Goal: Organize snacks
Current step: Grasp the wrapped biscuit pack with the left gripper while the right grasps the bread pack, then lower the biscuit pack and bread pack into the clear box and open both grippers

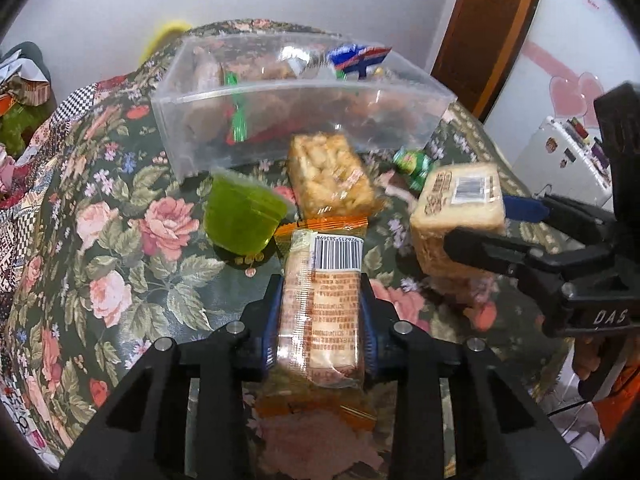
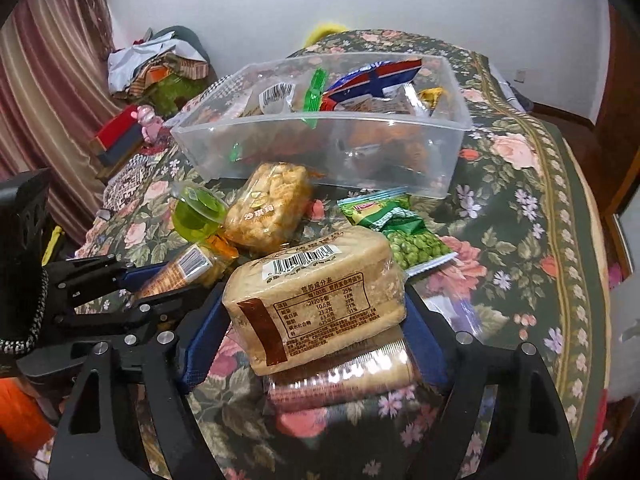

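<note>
My left gripper (image 1: pixel 322 280) is shut on an orange-wrapped snack bar (image 1: pixel 320 296) with its barcode facing up, low over the floral table. In the right wrist view that bar (image 2: pixel 180 272) sits between the left gripper's (image 2: pixel 132 280) blue pads. My right gripper (image 2: pixel 316 304) is shut on a wide tan cake pack (image 2: pixel 312 288), its pads against both sides; the left wrist view shows that pack (image 1: pixel 460 200) at the right. Ahead stands a clear plastic box (image 1: pixel 304 100) (image 2: pixel 320 136) holding several snack packets.
In front of the box lie a green jelly cup (image 1: pixel 240 216) (image 2: pixel 198 216), a puffed-rice bar (image 1: pixel 328 172) (image 2: pixel 268 208) and a green pea packet (image 2: pixel 400 232). The floral tablecloth (image 2: pixel 520 208) is bare to the right. Clutter (image 2: pixel 160 68) sits beyond the table's left edge.
</note>
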`<state>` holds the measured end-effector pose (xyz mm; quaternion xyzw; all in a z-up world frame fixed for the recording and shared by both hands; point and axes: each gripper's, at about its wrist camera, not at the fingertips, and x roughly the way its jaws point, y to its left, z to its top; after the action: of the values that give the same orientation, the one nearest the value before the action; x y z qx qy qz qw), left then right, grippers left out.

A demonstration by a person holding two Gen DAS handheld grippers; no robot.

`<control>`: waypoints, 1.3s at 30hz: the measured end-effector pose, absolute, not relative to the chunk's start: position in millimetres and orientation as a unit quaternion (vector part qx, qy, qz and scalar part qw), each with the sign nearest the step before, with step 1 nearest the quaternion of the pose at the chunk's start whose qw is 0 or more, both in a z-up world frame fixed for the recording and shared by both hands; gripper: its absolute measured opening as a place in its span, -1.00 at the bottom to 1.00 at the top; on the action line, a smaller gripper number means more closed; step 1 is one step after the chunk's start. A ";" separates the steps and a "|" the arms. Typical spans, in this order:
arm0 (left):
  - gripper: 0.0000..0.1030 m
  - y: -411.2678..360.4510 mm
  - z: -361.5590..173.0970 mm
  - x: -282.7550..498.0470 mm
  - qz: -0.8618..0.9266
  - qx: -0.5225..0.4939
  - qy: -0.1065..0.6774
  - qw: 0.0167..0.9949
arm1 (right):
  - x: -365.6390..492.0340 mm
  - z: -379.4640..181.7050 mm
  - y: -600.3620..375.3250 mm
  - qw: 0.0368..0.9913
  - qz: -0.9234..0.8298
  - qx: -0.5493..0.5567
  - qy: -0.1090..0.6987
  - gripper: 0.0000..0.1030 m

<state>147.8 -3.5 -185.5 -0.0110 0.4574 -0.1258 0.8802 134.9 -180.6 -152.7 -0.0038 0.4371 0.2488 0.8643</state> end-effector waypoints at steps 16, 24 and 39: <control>-0.34 7.2 -116.6 155.1 -0.105 -0.028 0.377 0.920 | 140.2 -95.3 -189.2 0.904 0.238 0.018 0.355 0.54; -0.34 17.6 -87.8 177.0 -0.087 -0.038 0.342 0.935 | 157.7 -69.0 -187.3 0.919 0.233 0.023 0.317 0.54; -0.34 40.8 -76.8 242.7 -0.063 -0.067 0.330 0.940 | 203.6 -56.7 -167.1 0.927 0.225 0.034 0.297 0.54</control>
<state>242.7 40.8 -76.8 -0.0668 0.3298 -0.0631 0.9396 203.6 -167.1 -56.7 0.0344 0.2973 0.2254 0.9272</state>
